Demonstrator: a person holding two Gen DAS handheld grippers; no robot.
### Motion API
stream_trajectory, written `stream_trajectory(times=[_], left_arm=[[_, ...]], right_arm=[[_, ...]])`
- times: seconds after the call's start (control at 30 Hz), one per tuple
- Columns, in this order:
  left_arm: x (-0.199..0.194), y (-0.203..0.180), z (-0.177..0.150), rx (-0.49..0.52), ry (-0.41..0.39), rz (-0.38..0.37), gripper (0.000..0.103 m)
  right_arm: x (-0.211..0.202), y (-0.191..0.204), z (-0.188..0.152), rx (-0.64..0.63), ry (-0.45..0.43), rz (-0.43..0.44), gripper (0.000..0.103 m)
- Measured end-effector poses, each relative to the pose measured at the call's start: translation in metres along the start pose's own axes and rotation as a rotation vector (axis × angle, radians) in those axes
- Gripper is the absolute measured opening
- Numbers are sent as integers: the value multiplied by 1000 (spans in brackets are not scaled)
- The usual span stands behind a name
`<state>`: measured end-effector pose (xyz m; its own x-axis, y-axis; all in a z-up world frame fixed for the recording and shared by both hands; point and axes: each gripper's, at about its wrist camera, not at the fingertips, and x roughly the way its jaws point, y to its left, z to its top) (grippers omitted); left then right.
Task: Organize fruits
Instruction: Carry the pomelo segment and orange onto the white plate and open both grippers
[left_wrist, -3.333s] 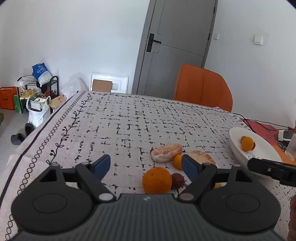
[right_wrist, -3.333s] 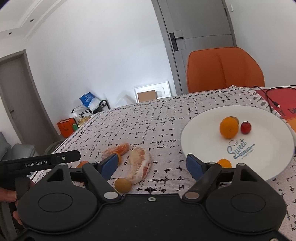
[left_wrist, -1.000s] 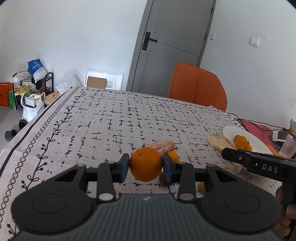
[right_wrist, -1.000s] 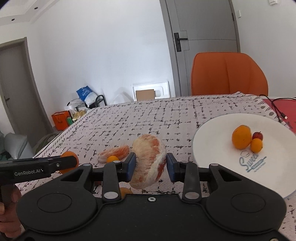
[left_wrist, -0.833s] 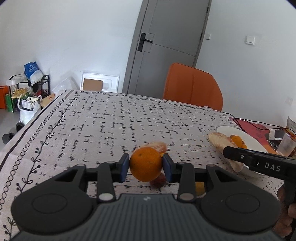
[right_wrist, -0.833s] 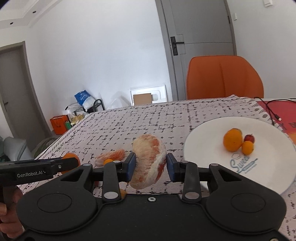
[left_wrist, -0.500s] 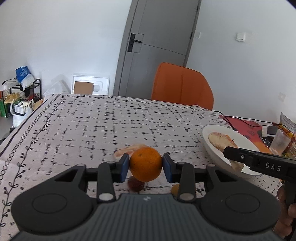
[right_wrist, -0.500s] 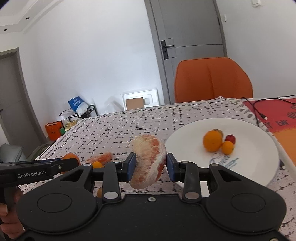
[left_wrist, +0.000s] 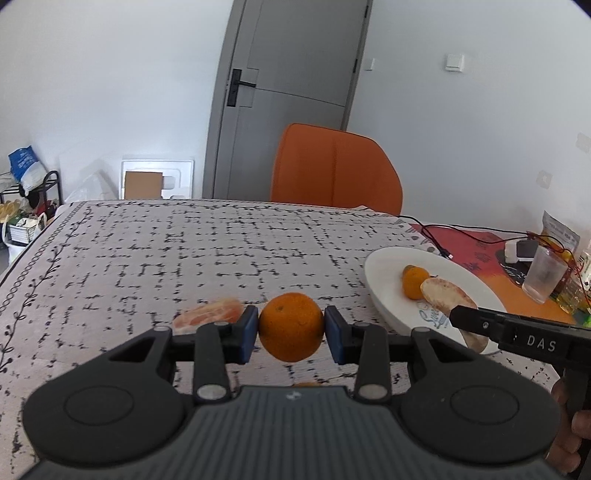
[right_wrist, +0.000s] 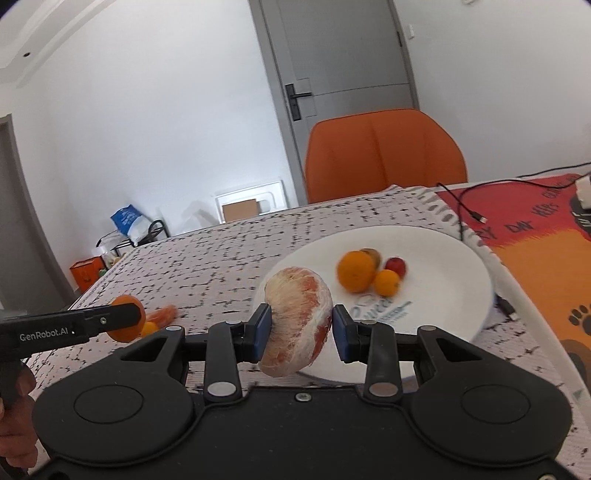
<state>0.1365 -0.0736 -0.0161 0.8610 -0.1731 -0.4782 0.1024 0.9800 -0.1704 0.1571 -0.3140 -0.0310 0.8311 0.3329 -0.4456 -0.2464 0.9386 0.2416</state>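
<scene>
— Left gripper (left_wrist: 291, 328)?
— Clamped on a whole orange (left_wrist: 291, 326), blue pads touching both sides, held above the patterned tablecloth (left_wrist: 184, 258). Marked "GenRobot.AI" along its side in the right wrist view.

— And the right gripper (right_wrist: 300, 328)?
— Closed on a peeled grapefruit piece (right_wrist: 297, 319), held over the near left rim of the white plate (right_wrist: 443, 295). Marked "DAS" in the left wrist view.

— On the plate?
— An orange (right_wrist: 356, 271), a smaller orange fruit (right_wrist: 386, 282) and a small red fruit (right_wrist: 395, 265), bunched together. Blue script printed near them, blurred, not readable.

— Left on the cloth?
— Another peeled segment (left_wrist: 208, 316), just beyond the left gripper's left pad. Further right, an orange-red mat (right_wrist: 535, 236) with partly readable dark lettering, and a black cable (right_wrist: 469, 208) across it.
</scene>
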Motion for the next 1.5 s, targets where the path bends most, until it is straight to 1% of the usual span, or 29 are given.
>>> stream_trajectory(times=[0.23, 0.47, 0.77, 0.83, 0.9, 0.93, 1.17, 1.33, 1.37, 1.43, 1.5], left_arm=[[12, -21, 4, 35, 5, -31, 38], [27, -41, 9, 64, 11, -66, 38], [45, -59, 13, 96, 24, -92, 38], [49, -62, 13, 99, 28, -94, 38], [53, -64, 14, 100, 34, -93, 38], [56, -65, 14, 101, 37, -94, 38], [70, -78, 18, 128, 46, -104, 38], [78, -88, 21, 143, 50, -118, 38], [79, -89, 22, 143, 45, -116, 38], [78, -91, 24, 143, 27, -92, 42], [77, -90, 25, 135, 29, -81, 43]], right_arm=[[-3, -25, -2, 40, -6, -41, 34], [-2, -51, 1, 85, -12, -108, 34], [5, -67, 8, 84, -31, -146, 34], [9, -71, 10, 85, -28, -147, 35], [11, -73, 11, 95, -27, -158, 39], [9, -74, 10, 101, -36, -164, 40], [-4, -79, 5, 124, -37, -132, 40], [-11, -76, 3, 121, -32, -117, 41], [-12, -75, 4, 121, -32, -115, 42], [-14, -74, 3, 122, -33, -114, 43], [-14, -74, 3, 125, -31, -108, 43]])
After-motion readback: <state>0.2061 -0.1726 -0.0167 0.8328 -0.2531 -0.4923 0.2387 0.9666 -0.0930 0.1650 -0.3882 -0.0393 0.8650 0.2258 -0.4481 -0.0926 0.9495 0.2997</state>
